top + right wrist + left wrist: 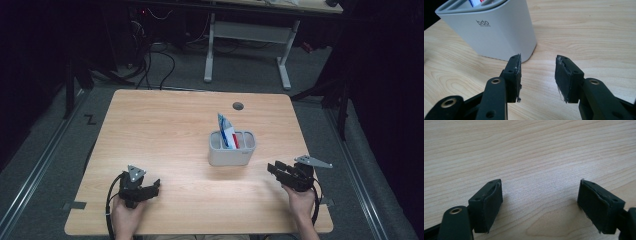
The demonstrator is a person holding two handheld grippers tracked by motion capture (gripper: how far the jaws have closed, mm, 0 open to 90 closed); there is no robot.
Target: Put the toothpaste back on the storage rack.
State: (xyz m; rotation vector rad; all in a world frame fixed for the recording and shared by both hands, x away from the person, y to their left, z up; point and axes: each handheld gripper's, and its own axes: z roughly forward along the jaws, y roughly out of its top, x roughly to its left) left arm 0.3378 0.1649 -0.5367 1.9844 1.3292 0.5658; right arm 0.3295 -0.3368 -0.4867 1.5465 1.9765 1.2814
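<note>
A light grey holder (231,149) with compartments stands in the middle of the wooden table (165,130); a blue, white and red tube (226,132) sticks up out of it. In the right gripper view the same holder (491,30) is close ahead and to the left of the jaws. My right gripper (273,170) is open near the table's front right, pointing toward the holder, with bare wood between its pads (517,75). My left gripper (156,187) rests at the front left, open wide over bare wood, nothing between its pads (491,202).
A round cable hole (238,106) sits near the table's far edge. Beyond the table stands a white-legged desk (247,35) on grey carpet, with cables on the floor at the back left. Metal rails run along both sides of the table.
</note>
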